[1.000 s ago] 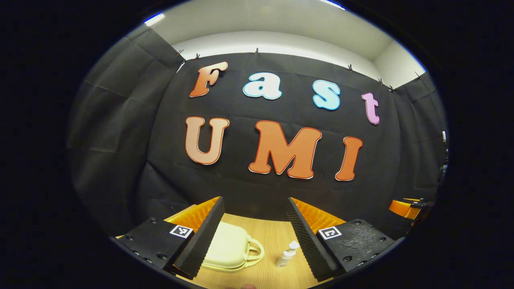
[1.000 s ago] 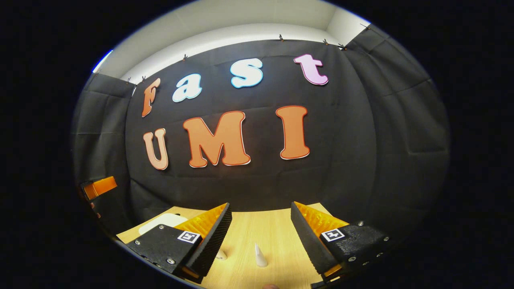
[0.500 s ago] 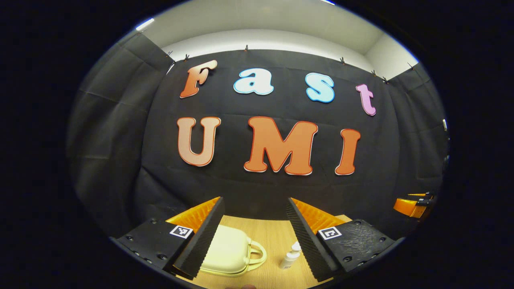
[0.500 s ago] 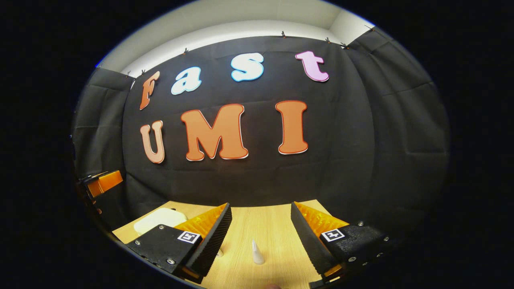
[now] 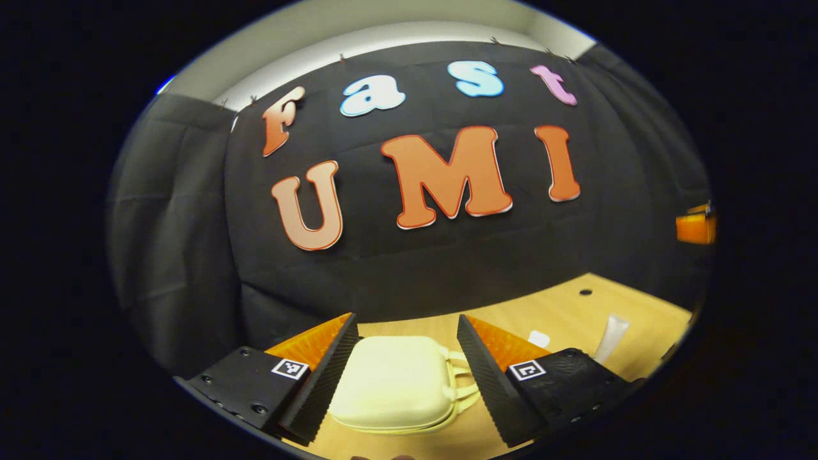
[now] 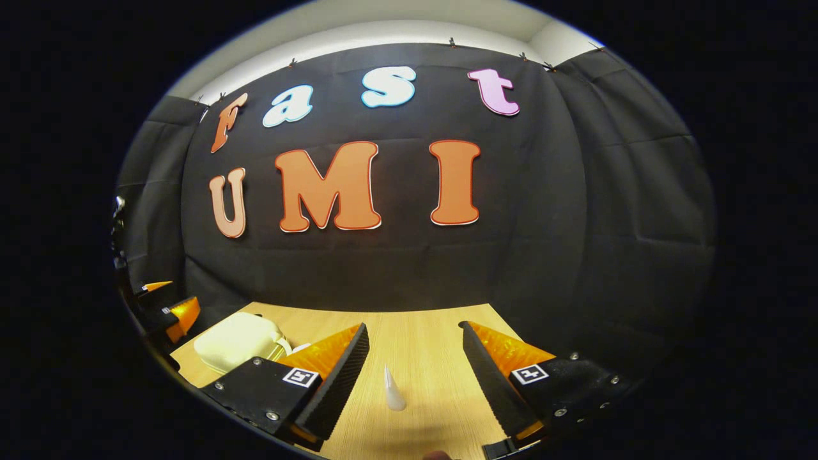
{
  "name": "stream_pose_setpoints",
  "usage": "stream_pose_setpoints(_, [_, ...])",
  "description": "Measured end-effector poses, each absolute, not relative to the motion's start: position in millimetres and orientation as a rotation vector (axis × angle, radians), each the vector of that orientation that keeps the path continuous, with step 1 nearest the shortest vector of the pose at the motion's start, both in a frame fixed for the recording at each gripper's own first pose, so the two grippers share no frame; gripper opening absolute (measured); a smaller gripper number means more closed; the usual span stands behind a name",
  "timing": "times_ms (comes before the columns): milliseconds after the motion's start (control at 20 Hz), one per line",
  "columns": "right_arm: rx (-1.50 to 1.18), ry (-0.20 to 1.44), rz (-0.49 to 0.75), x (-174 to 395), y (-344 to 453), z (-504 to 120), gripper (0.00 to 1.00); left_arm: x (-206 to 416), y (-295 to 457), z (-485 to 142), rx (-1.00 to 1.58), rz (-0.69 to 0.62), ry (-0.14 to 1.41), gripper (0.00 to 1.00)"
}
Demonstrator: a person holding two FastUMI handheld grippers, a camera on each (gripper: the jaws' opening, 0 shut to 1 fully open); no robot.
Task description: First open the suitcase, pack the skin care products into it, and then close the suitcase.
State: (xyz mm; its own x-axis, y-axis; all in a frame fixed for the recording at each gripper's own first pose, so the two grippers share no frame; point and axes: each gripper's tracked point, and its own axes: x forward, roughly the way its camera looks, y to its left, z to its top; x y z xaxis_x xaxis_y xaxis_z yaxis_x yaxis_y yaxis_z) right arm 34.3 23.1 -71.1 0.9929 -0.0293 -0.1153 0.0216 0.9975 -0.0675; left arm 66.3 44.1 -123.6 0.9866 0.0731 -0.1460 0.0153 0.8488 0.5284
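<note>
Suitcase [image 5: 397, 383], closed on the wooden table [image 5: 562, 313], lies low centre in the left gripper view, straight ahead between the spread-apart left gripper [image 5: 406, 377], handle rightward, while the right gripper [image 6: 412, 383], also agape and empty, frames a white tube [image 6: 393, 390].

Wooden table [image 6: 422, 332] (light grain), black cloth wall [image 6: 575, 223]

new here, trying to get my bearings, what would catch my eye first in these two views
First, the pale cream suitcase, shut and lying flat on the wooden table, framed between the open fingers of the left tool. Next, a small white tube lies on the table between the open fingers of the right tool, with the suitcase off to its left.
</note>
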Motion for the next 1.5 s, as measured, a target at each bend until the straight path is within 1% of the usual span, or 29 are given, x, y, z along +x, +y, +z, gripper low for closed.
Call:
stream_pose_setpoints(50, [-0.064, 0.137, -0.035, 36, 19, -78, 0.94, 69, 43, -135, 0.61, 0.03, 0.173, 1.0])
stream_pose_setpoints(200, [-0.039, 0.18, -0.069, 39, 6, -93, 0.94, 75, 34, -176, 0.764, -0.018, 0.238, 0.99])
stream_pose_setpoints(250, [-0.033, 0.196, -0.08, 39, 1, -100, 0.94, 76, 29, -188, 0.806, -0.055, 0.238, 0.99])
stream_pose_setpoints(400, [-0.02, 0.241, -0.116, 35, -14, -117, 0.94, 84, 17, -222, 0.939, -0.105, 0.26, 0.99])
stream_pose_setpoints(550, [-0.016, 0.277, -0.141, 30, -27, -129, 0.94, 93, 18, -254, 1.023, -0.154, 0.316, 0.99])
stream_pose_setpoints(1000, [0.006, 0.341, -0.209, 17, -58, -150, 0.94, 101, 24, -328, 1.205, -0.17, 0.439, 0.99])
stream_pose_setpoints(1300, [0.014, 0.375, -0.254, 11, -72, -159, 0.94, 114, 29, -356, 1.272, -0.172, 0.49, 1.0])
stream_pose_setpoints(1500, [0.036, 0.395, -0.257, 13, -69, -165, 0.95, 122, 29, -369, 1.325, -0.161, 0.523, 0.99])
